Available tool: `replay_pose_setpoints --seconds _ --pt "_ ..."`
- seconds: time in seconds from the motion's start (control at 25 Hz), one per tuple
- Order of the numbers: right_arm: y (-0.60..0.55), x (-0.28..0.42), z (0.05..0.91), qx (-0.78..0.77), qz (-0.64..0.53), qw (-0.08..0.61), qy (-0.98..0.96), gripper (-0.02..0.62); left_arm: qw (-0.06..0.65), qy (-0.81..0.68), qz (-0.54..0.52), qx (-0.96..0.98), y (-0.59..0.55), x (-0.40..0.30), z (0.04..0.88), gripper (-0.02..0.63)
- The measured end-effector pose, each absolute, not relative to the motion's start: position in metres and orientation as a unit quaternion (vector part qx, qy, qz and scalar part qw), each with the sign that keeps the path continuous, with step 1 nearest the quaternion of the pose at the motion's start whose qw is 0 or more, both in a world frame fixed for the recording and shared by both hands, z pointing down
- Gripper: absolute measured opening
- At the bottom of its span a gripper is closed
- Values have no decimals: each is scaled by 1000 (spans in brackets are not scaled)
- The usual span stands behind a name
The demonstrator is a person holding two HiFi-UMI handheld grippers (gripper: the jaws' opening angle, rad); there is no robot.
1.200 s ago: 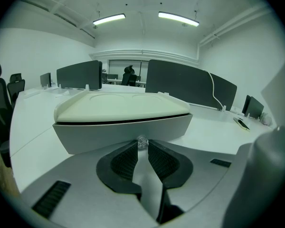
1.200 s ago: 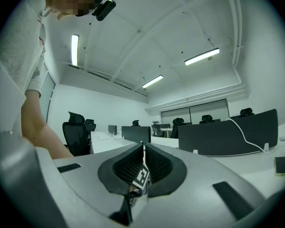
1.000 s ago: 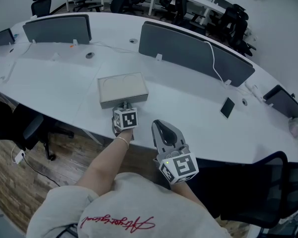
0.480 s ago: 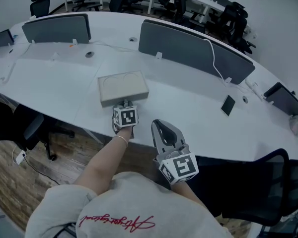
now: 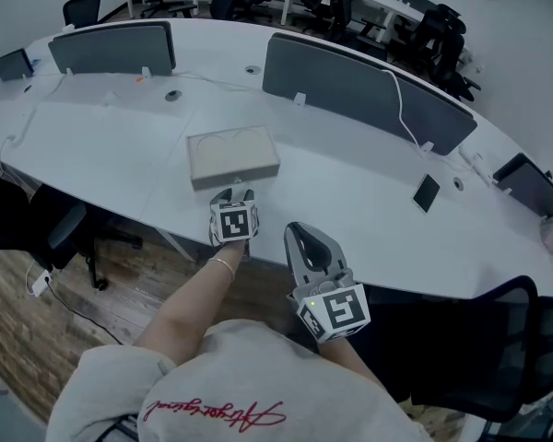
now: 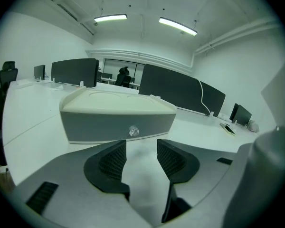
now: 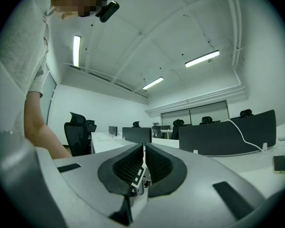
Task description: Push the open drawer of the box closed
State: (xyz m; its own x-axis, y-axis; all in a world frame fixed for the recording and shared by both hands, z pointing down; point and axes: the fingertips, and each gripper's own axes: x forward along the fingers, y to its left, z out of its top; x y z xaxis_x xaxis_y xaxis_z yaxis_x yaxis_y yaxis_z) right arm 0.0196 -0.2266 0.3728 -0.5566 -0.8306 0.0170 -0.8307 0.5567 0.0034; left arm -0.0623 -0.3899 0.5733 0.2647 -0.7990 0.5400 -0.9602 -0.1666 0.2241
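Note:
A beige box (image 5: 232, 155) lies on the white table (image 5: 369, 201). In the left gripper view its grey drawer front (image 6: 99, 126) sits flush with the box, with a small clear knob (image 6: 134, 131) in the middle. My left gripper (image 5: 233, 195) is just in front of that drawer face, a little short of the knob. Its jaws are opening, and nothing is between the left gripper's (image 6: 141, 146) pads. My right gripper (image 5: 301, 239) hangs over the table's near edge, close to the person's body and away from the box. The right gripper (image 7: 143, 148) is shut and empty.
Grey partition screens (image 5: 364, 95) stand along the back of the curved table. A phone (image 5: 426, 192) lies at the right, and a white cable (image 5: 407, 109) runs over a screen. Office chairs (image 5: 507, 339) stand at the near right and in the far room.
The left gripper's jaws have spread apart, and it now sits slightly back from the drawer front. The right gripper has stayed put.

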Motion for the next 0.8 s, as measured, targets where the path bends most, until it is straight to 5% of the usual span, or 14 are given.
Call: replay_pose_setpoints --seconds 0.64,0.8 --pt "-171 36 359 462 0 -10 -887 23 85 -565 14 820 -279 -33 447 195" --pt "-151 39 363 456 2 -9 -890 23 41 -570 19 820 -248 -33 434 136"
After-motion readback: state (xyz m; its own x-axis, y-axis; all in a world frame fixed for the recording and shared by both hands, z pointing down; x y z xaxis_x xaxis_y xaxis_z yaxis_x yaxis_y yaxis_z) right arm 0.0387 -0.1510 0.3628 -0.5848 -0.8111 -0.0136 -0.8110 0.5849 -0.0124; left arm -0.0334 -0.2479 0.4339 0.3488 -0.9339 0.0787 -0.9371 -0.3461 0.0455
